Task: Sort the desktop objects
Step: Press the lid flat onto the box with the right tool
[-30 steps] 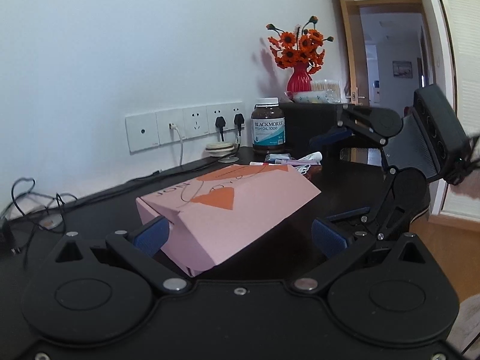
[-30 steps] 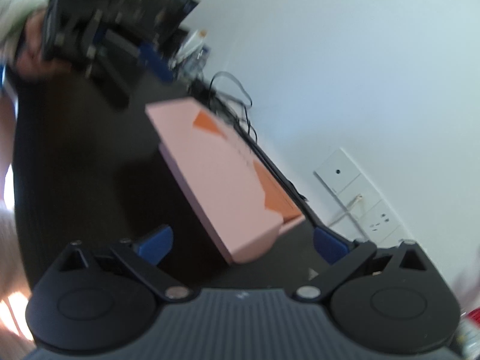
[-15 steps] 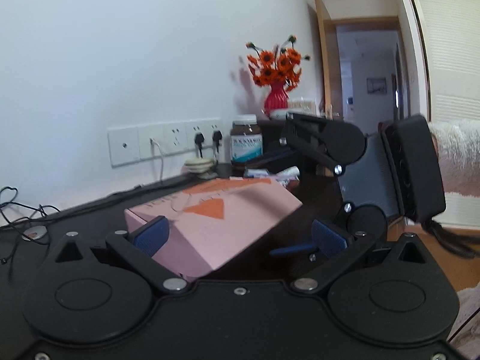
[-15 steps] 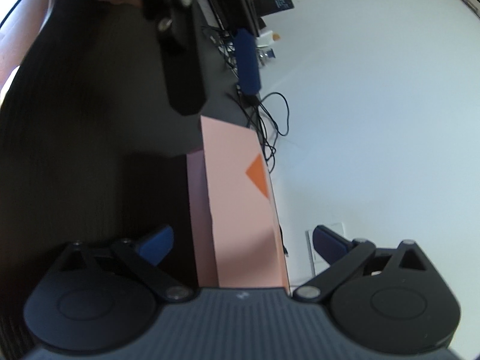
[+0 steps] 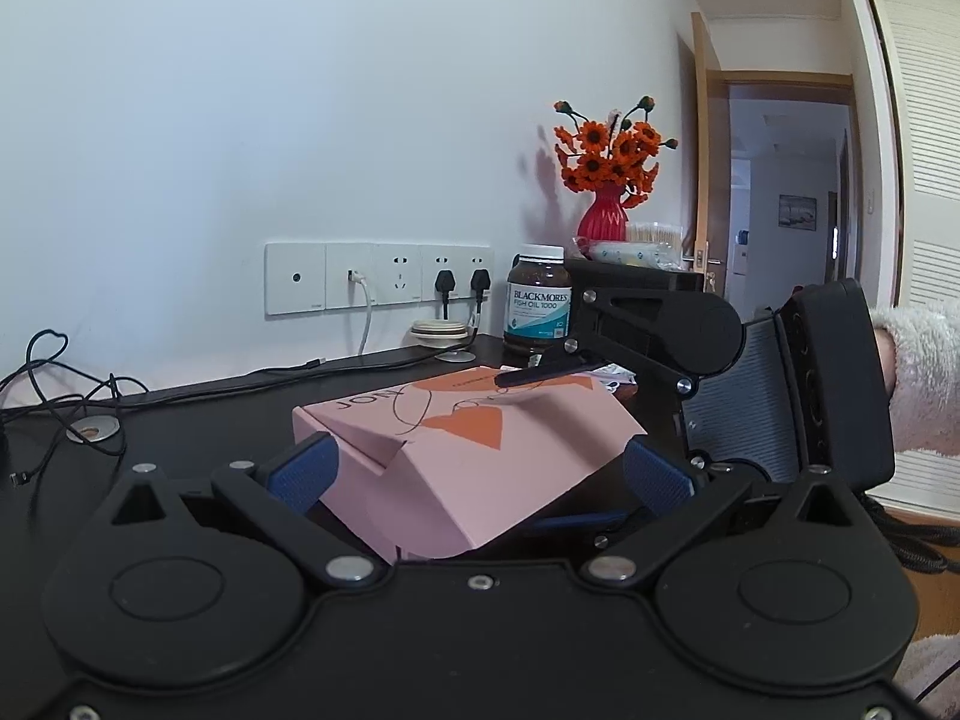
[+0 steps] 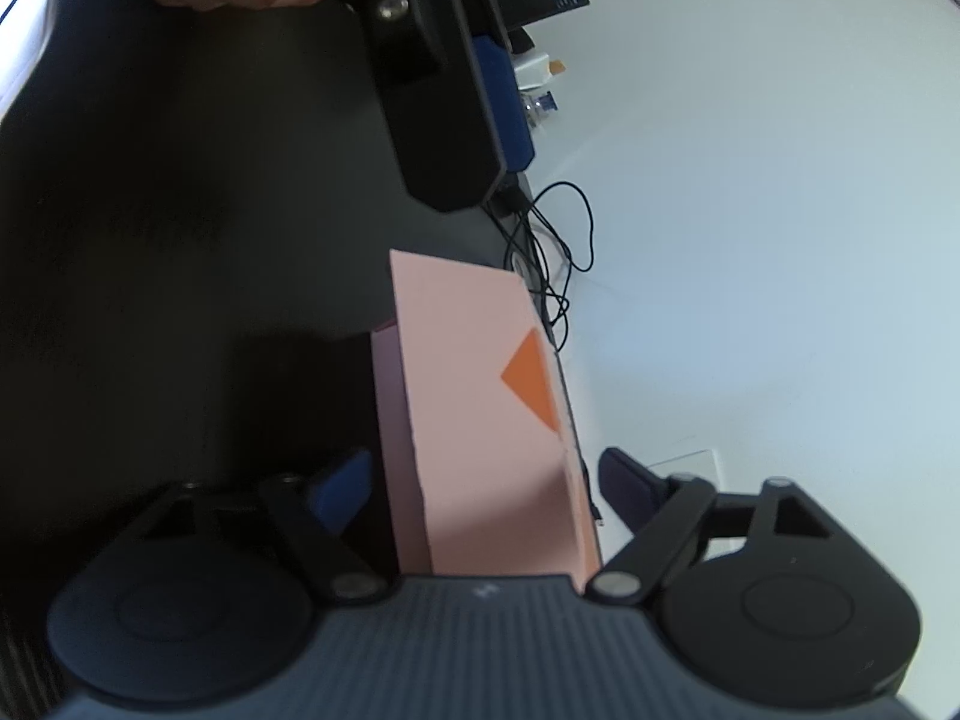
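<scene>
A pink box (image 5: pixel 468 450) with orange shapes on its lid lies on the black desk (image 5: pixel 198 420). My left gripper (image 5: pixel 480 471) is open and straddles the box's near end, its right pad well clear of the box. My right gripper (image 5: pixel 519 450) comes in from the right, one finger over the lid and the other low beside the box's bottom edge. In the right wrist view the pink box (image 6: pixel 480 420) fills the space between the open right gripper (image 6: pixel 483 480) pads. One pad is at the box's side face; a thin gap shows at the other.
A fish oil bottle (image 5: pixel 538 300), a red vase of orange flowers (image 5: pixel 603 219) and a small round lid (image 5: pixel 438 330) stand at the back by the wall sockets (image 5: pixel 378 276). Cables (image 5: pixel 60 396) lie at the left. A fluffy sleeve (image 5: pixel 918 378) holds the right gripper.
The right gripper has swung in and slid over the box's right end, and its fingers have narrowed a little. The left gripper has edged closer to the box, its opening unchanged.
</scene>
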